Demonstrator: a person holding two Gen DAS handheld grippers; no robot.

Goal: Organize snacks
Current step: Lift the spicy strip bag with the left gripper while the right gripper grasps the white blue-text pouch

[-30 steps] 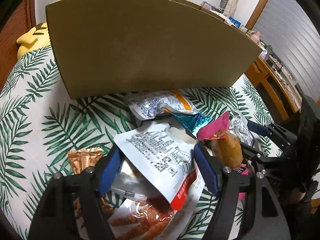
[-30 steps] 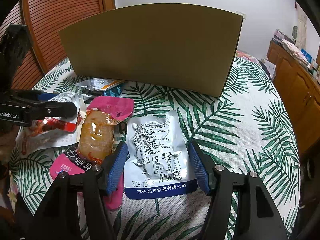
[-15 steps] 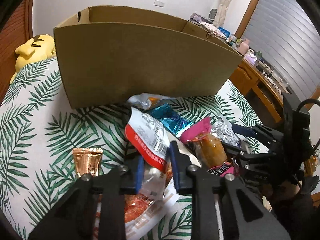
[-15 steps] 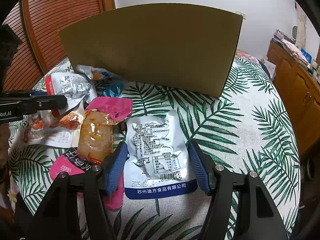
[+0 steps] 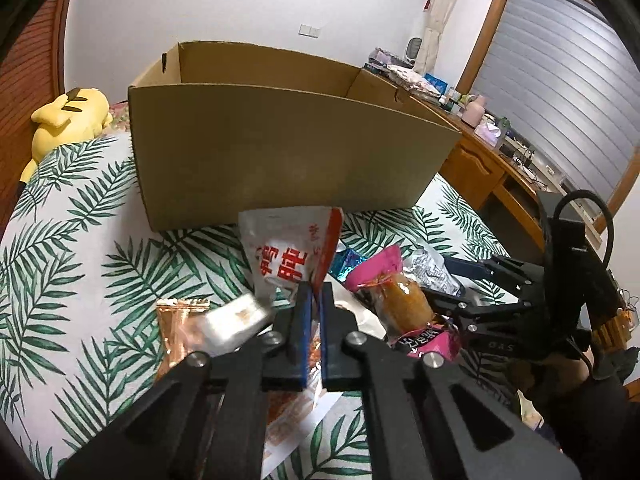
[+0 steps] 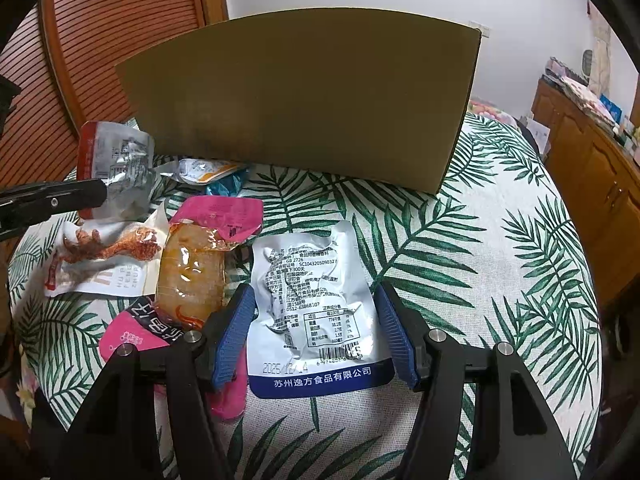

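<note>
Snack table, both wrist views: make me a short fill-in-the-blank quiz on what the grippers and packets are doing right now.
1. The left gripper, whose jaws have just been closing, is shut on a white and ____ packet.
2. The silver packet lies between the pads of the ____ gripper.
3. Behind the snacks stands an open cardboard ____.
4. The tablecloth is printed with green ____.

Missing words: red; right; box; leaves
</note>
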